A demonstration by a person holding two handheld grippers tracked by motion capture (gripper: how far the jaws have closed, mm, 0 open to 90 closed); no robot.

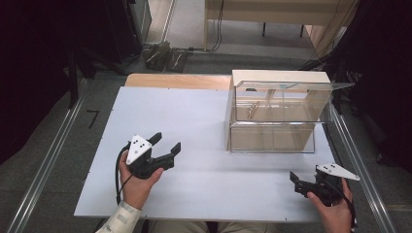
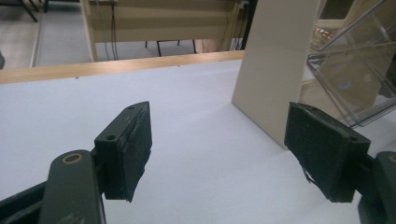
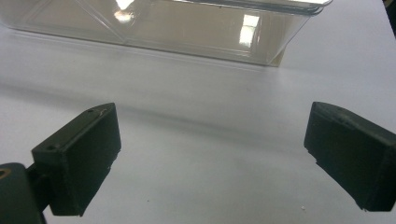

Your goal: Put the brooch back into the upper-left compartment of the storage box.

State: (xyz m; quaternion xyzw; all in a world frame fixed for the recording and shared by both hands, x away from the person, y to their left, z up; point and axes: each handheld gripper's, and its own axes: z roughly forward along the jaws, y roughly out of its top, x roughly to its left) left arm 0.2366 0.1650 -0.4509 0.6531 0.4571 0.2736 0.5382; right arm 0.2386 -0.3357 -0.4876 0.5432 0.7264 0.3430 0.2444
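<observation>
- Two hand-held grippers rest low over a white counter point(image 1: 194, 126), one in each of a person's hands, both coming in from the near edge.
- Left gripper point(image 1: 167, 141): its fingers point(image 2: 126, 149) stand wide apart with nothing between them, only bare counter. They touch no object. They point toward the far right, at the pale side wall of the box.
- Right gripper point(image 1: 294, 180): its fingers point(image 3: 81, 156) are also spread wide and empty, with bare counter showing in the gap. It sits near the counter's front right corner, pointing left.
- Each gripper carries a grey three-cornered plate on top, and a black cable trails from it down past the hand.
- A clear plastic display box point(image 1: 272, 124) stands at the back right of the counter, well apart from the left gripper and nearer to the right one. It has cream side and back panels and a clear lid tilted up and open. A small light-coloured item lies inside; it is too small to identify.
- In the right gripper view the clear front of the box runs across the top, just beyond the fingers.
- The counter is a smooth white board lying on a wooden top, whose edge shows along the far side.
- Beyond the counter lie a grey floor, dark curtains at both sides, a wooden desk with cables, and metal rails running along the left and right.
</observation>
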